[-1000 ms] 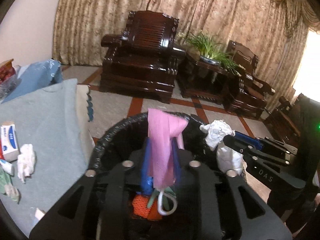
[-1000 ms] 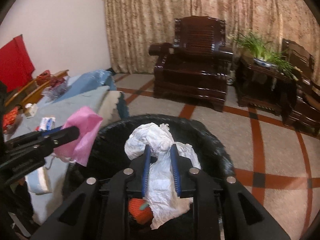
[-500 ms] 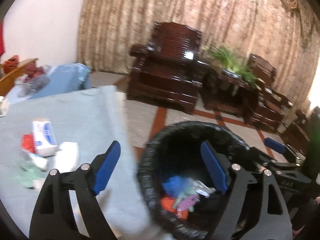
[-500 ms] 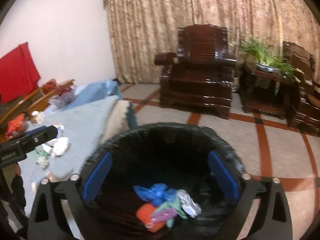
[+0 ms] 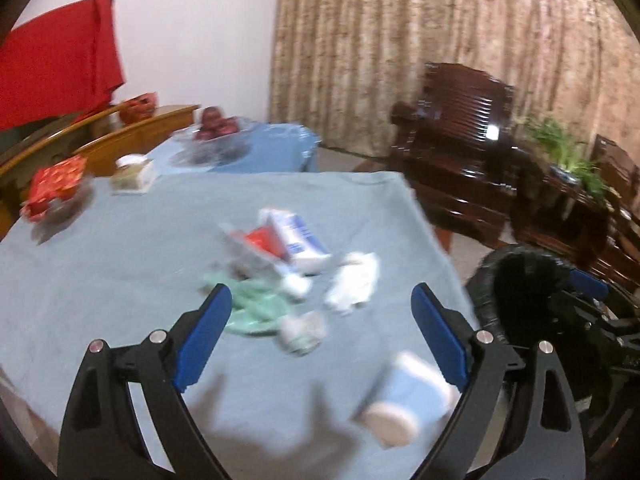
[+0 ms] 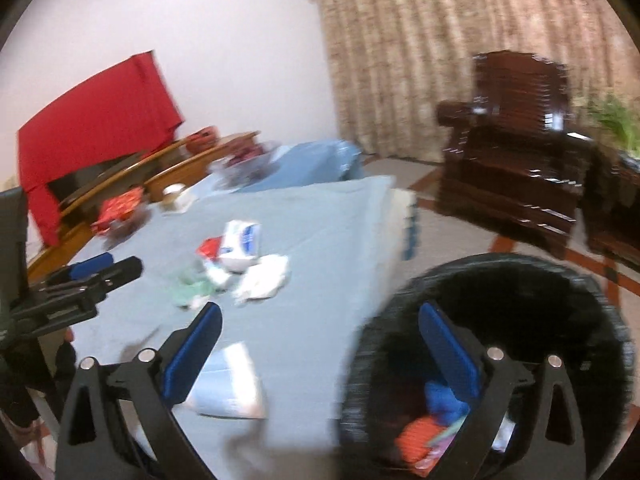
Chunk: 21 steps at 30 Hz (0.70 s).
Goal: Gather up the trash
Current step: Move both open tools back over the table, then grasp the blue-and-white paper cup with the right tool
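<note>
Grey-blue cloth on the desk (image 5: pixel 100 264) carries the remaining litter; both tongs empty, between pickups.

Left wrist view: left tongs (image 5: pixel 320 332) spread wide, holding nothing; trash pile (image 5: pixel 296 264) at 12 o'clock, a white cup (image 5: pixel 404 400) at 5 o'clock. Right wrist view: right tongs (image 6: pixel 320 350) spread, empty; black bin (image 6: pixel 480 360) at 4 o'clock, crumpled tissue (image 6: pixel 264 278) at 11 o'clock. Judged next: close on one piece.

Dark wooden armchair (image 5: pixel 460 152), red cloth (image 6: pixel 96 108)
</note>
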Available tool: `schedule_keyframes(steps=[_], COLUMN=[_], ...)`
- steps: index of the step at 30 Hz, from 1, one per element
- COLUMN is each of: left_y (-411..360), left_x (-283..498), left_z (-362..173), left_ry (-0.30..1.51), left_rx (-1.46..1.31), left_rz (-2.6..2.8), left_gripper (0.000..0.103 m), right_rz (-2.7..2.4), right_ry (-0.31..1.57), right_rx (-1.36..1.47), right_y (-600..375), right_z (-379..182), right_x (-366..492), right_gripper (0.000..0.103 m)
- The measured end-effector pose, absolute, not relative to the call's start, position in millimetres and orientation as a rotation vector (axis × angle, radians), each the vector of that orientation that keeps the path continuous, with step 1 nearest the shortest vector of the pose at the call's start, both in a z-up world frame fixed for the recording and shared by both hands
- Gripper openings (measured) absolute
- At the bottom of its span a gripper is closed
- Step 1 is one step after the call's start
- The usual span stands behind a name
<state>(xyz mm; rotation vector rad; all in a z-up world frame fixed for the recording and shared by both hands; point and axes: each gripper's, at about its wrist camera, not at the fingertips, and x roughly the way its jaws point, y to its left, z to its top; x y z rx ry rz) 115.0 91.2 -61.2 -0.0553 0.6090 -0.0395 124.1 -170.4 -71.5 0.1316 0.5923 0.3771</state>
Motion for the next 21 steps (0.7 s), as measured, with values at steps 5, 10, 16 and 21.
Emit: schedule_keyframes(steps=[5, 10, 16, 21], left_y=[121.0, 139.2, 148.9, 149.1], left_x=[103.7, 91.5, 90.0, 90.5], left_z=[-71.1, -84.2, -99.0, -111.3], left_ry=[0.623, 0.641, 0.664, 0.692], left_rx=[-0.067, -0.079, -0.099, -0.108], left_rz=[0.028, 0.062, 0.081, 0.083], left_gripper=[0.088, 0.088, 0.088, 0.088], right_rz=[0.489, 0.552, 0.547, 0.545], right_ry=[0.631, 0.677, 0.729, 0.758], right_rx=[0.097, 0.035, 0.015, -0.014], right_y=[-121.2, -86.7, -78.4, -73.4], right_z=[-89.7, -113.4, -133.6, -146.3], right_x=[123.0, 121.0, 128.3, 129.3], right_gripper=[0.097, 0.097, 0.097, 0.097])
